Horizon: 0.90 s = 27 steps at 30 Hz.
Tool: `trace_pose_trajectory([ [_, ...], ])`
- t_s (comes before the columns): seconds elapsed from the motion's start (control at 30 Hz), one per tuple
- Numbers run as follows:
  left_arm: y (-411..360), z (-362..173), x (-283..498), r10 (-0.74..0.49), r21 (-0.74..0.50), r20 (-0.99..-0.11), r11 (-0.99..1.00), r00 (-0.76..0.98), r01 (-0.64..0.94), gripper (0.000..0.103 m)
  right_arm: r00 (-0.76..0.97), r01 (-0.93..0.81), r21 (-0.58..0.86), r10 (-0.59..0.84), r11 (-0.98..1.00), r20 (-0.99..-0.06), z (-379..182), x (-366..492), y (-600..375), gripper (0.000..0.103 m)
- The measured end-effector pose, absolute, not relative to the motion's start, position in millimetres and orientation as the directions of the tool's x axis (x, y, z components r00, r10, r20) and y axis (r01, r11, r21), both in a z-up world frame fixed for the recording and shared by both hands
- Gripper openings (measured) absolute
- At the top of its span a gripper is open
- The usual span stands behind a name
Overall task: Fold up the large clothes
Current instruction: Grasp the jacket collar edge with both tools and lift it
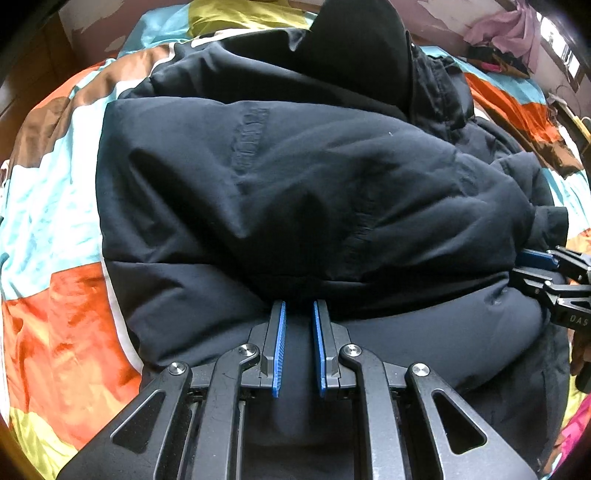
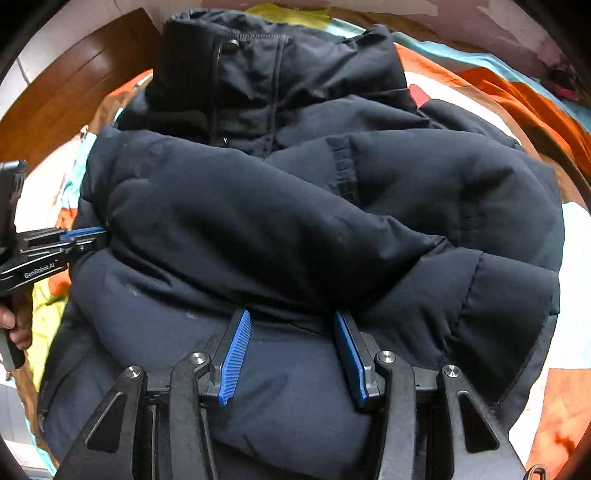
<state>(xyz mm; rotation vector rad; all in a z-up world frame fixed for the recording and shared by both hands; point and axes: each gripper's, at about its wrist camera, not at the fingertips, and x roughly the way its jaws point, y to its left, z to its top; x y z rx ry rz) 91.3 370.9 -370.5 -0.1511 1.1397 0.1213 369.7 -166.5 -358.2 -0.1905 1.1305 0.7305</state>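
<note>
Where the bed (image 1: 55,206) is covered by a bedspread (image 2: 546,110) patterned in orange, turquoise, white, brown and yellow-green blocks, a dark navy padded jacket (image 1: 295,177) is spread over the middle of it. A wooden headboard (image 2: 70,81) is seen at the upper left of the right wrist view, and a heap of pink and purple cloth (image 1: 509,26) is seen at the far upper right of the left wrist view, well apart from the jacket. Nothing is laid on top of the jacket.

The jacket is shown as thick and quilted, with stitched seams across its panels. One sleeve (image 2: 280,229) is folded across the body, its cuff end lying toward the right in the right wrist view. The collar (image 2: 229,66), with snap buttons along its placket, is raised at the far end.

The jacket's long axis is run away from both cameras, collar far and hem near.

The left tool (image 1: 299,325) is set at the near edge of the folded layer, its blue-padded fingers parted by a narrow gap with dark fabric between them; whether the cloth is pinched cannot be told. The right tool (image 2: 291,332) is held with its fingers spread wide over the jacket's lower panel, and nothing is gripped by it.
</note>
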Motion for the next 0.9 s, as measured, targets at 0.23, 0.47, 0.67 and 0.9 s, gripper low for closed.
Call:
trace_pose_trajectory([
  [0.23, 370, -346, 88, -0.019, -0.106, -0.895, 0.979, 0.446, -0.171, 0.012, 0.196, -0.588, 0.288, 0.479, 0.756, -0.856, -339, 375, -173, 0.045],
  [0.47, 386, -297, 119, -0.062, -0.171, -0.839, 0.973, 0.541, -0.153, 0.021, 0.174, -0.594, 0.369, 0.562, 0.715, -0.809, -301, 372, -189, 0.063],
  [0.67, 397, -253, 185, -0.067, -0.209, -0.811, 0.961, 0.582, -0.180, 0.026, 0.206, -0.527, 0.398, 0.567, 0.751, -0.798, -283, 414, -187, 0.064],
  [0.9, 401, -214, 268, -0.032, -0.173, -0.827, 0.964, 0.561, -0.200, 0.027, 0.222, -0.405, 0.415, 0.528, 0.815, -0.820, -267, 511, -182, 0.064],
])
